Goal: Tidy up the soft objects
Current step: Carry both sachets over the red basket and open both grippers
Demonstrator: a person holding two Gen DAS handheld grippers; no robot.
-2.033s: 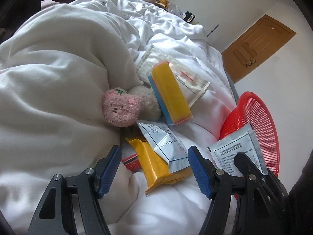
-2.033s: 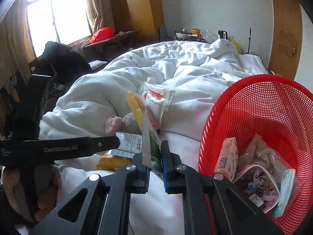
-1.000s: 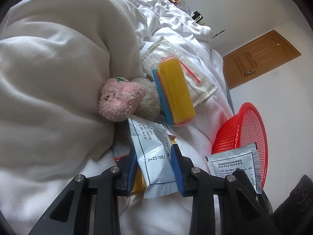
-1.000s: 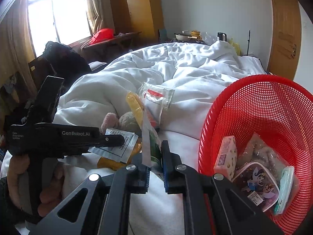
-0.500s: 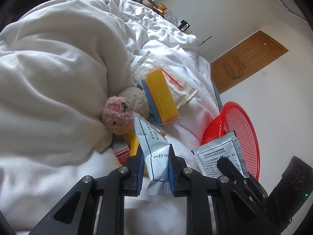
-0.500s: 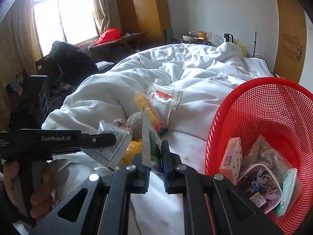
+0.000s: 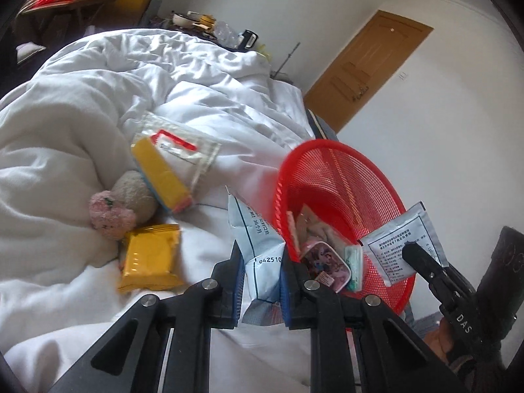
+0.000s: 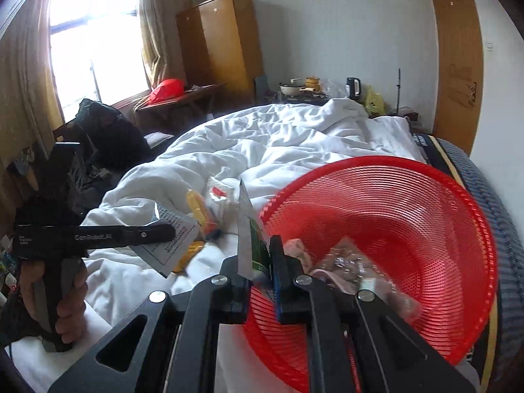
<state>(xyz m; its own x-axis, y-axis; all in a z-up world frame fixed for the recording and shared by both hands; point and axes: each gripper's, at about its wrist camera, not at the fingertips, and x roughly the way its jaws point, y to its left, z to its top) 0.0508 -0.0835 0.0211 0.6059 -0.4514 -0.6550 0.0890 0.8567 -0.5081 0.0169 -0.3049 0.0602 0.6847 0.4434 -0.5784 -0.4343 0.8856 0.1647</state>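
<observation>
I am gripping a blue-white foil sachet (image 7: 258, 245) in my left gripper (image 7: 260, 281) and a second sachet (image 8: 250, 245) in my right gripper (image 8: 257, 278), both beside the red mesh basket (image 7: 353, 177) on the white duvet (image 7: 65, 137).

The left gripper (image 7: 260, 273) is angling downward with its blue-padded jaws pinching a pale sachet (image 7: 255, 245), a bare hand (image 8: 60, 308) wrapping its handle. The right gripper (image 8: 258, 281) is tilting downward too, its jaws clamping a thin packet (image 8: 247, 245) edge-on.
</observation>
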